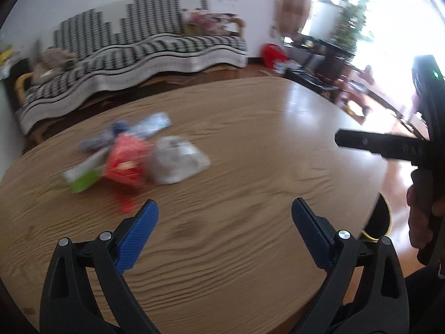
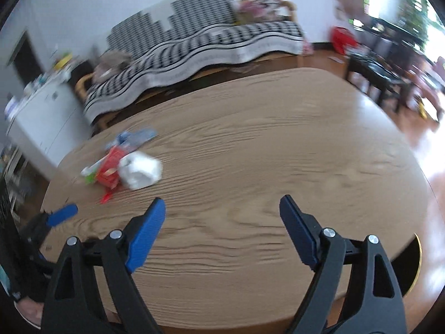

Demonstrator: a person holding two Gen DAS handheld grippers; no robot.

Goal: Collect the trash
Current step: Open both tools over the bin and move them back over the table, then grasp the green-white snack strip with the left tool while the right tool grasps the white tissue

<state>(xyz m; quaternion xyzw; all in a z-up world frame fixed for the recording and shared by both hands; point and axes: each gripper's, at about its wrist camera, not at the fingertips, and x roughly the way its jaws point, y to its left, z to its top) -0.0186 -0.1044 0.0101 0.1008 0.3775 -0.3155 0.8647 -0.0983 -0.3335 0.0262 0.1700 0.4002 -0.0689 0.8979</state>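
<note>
On the table, trash pile: a small heap of wrappers lies on the wooden table [image 1: 250, 139], at about 10 o'clock from the left tongs and also about 10 o'clock from the right tongs; all is blurred.
Red wrapper [image 1: 125, 161]: in the middle of the heap, touching its neighbours.
White crumpled wrapper [image 1: 178, 161]: at 3 o'clock of the red one, touching it; in the right wrist view it is the nearest big piece [image 2: 140, 169].
Green and white piece [image 1: 82, 176]: at 9 o'clock of the red wrapper.
Blue and white wrappers [image 1: 150, 123]: at 12 to 1 o'clock of the red one, on the far side of the heap.
Small red scrap [image 1: 126, 204]: on the table at 6 o'clock of the heap, just beside the tip of the left finger of the left tongs.
Left tongs [image 1: 224, 211]: wide open, nothing between the blue pads, above bare wood.
Right tongs [image 2: 222, 208]: wide open too, holding nothing; well apart from the heap.
Room: a sofa with a black and white cover [image 1: 133, 53] stands beyond the table at 11 o'clock; a bright window [image 1: 389, 14] is at 2 o'clock.
</note>
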